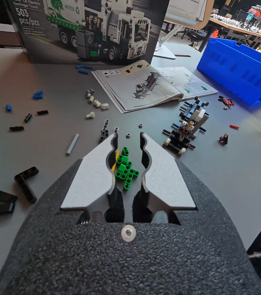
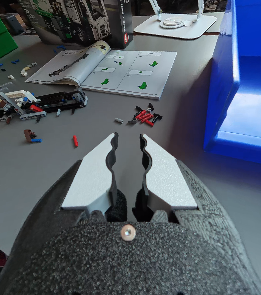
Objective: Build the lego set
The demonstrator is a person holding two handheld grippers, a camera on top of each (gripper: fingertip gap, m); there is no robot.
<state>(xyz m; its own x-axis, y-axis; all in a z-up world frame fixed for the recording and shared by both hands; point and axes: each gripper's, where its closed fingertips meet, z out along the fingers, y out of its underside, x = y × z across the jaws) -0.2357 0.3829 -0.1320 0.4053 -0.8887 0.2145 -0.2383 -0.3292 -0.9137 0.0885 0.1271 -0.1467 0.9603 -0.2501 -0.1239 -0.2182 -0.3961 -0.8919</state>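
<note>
The left gripper (image 1: 128,135) is held with its jaws spread wide above the grey table (image 1: 62,159), and nothing is gripped. Between its fingers, lying on the table, a cluster of green lego beams (image 1: 125,169) is seen, with a thin yellow axle (image 1: 115,160) just beside it at 9 o'clock, partly hidden by the left finger. Whether the fingers touch the green pieces cannot be told.

At 2 o'clock from the green cluster stands the partly built chassis (image 1: 188,126), and beyond it at 12 o'clock the open instruction booklet (image 1: 142,86) is laid in front of the upright set box (image 1: 86,30). A blue bin (image 1: 238,70) is placed at 2 o'clock. Black pins (image 1: 27,117) and blue pins (image 1: 38,94) are scattered at 10 o'clock.

The right gripper (image 2: 128,135) is likewise held wide apart and empty over bare table. At 12 o'clock from its tips a pile of red and black pins (image 2: 145,116) is seen; 1 loose red pin (image 2: 75,140) lies at 9 o'clock.
</note>
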